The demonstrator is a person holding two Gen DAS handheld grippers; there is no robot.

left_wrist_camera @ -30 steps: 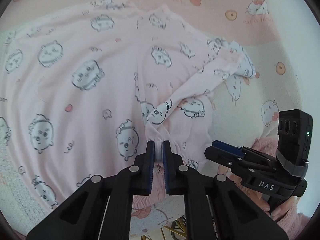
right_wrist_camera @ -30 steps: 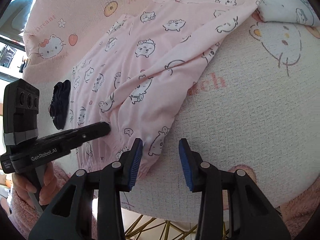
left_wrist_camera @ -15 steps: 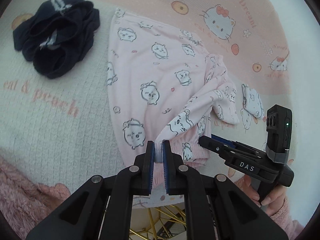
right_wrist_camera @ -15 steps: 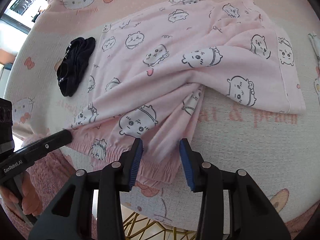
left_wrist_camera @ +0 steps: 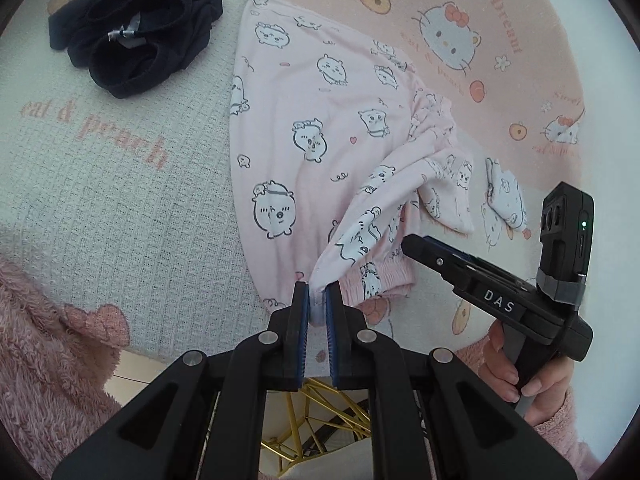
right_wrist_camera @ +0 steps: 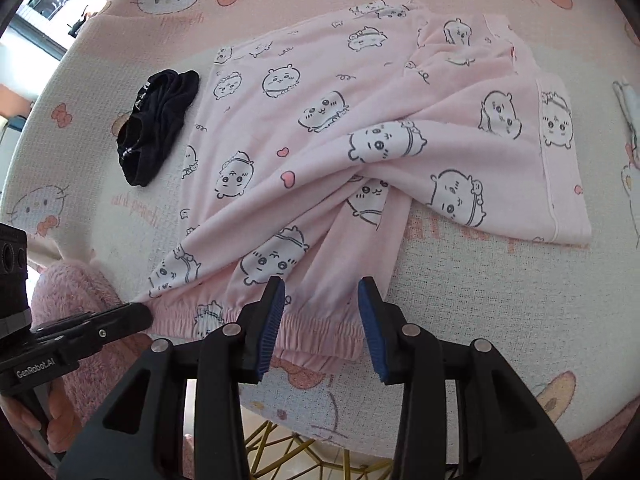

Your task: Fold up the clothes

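A pink pyjama garment printed with cartoon animals lies spread on the blanket, its gathered waistband at the near edge. My left gripper is shut on a pulled-up fold of the pink cloth near that waistband. The same gripper shows at the left of the right wrist view, its tip at the garment's corner. My right gripper is open, its blue pads either side of the cloth just above the waistband. It also appears in the left wrist view beside the waistband.
A crumpled dark navy garment lies left of the pyjamas. A cat-print pink and white blanket covers the table. A small folded white printed piece sits to the right. Gold table legs show below the near edge.
Both grippers have drawn back toward the near edge, so more of the garment and the navy garment came into view. The left stays shut on the cloth; the right stays open.
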